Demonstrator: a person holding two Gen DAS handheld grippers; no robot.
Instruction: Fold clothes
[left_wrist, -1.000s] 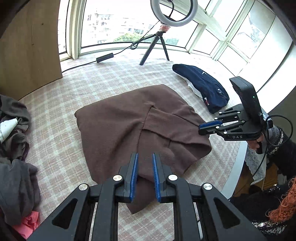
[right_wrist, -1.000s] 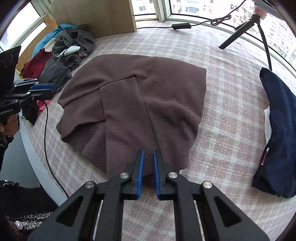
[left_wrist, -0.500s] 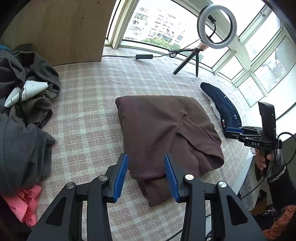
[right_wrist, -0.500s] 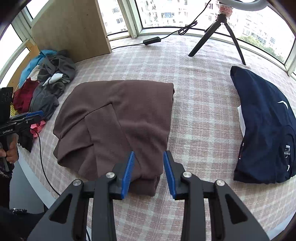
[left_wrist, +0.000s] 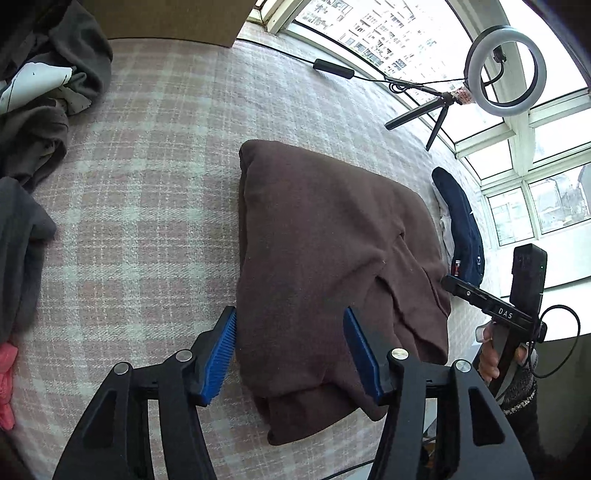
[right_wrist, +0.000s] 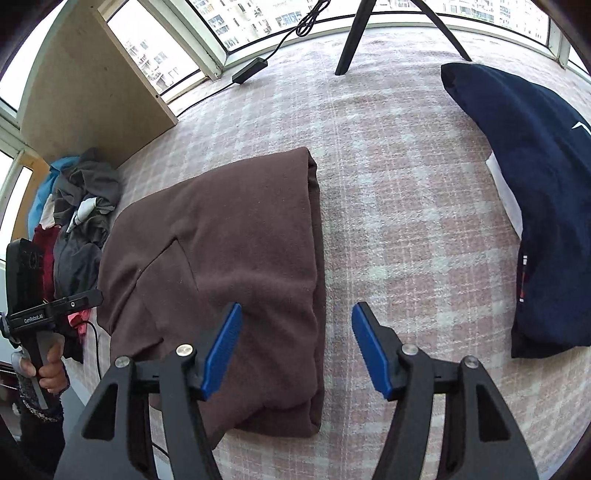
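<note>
A brown garment lies folded on the pink plaid cloth; it also shows in the right wrist view. My left gripper is open and empty, its jaws wide apart over the garment's near left end. My right gripper is open and empty above the garment's near right edge. The right gripper also shows at the right of the left wrist view, and the left gripper at the left of the right wrist view.
A folded navy garment lies to the right. A heap of unfolded clothes lies to the left by a wooden board. A ring light on a tripod and a cable stand near the windows.
Both grippers have opened wide, from shut a second ago, and have let go of the brown garment, which now lies folded narrower. Both cameras have moved closer to it.
</note>
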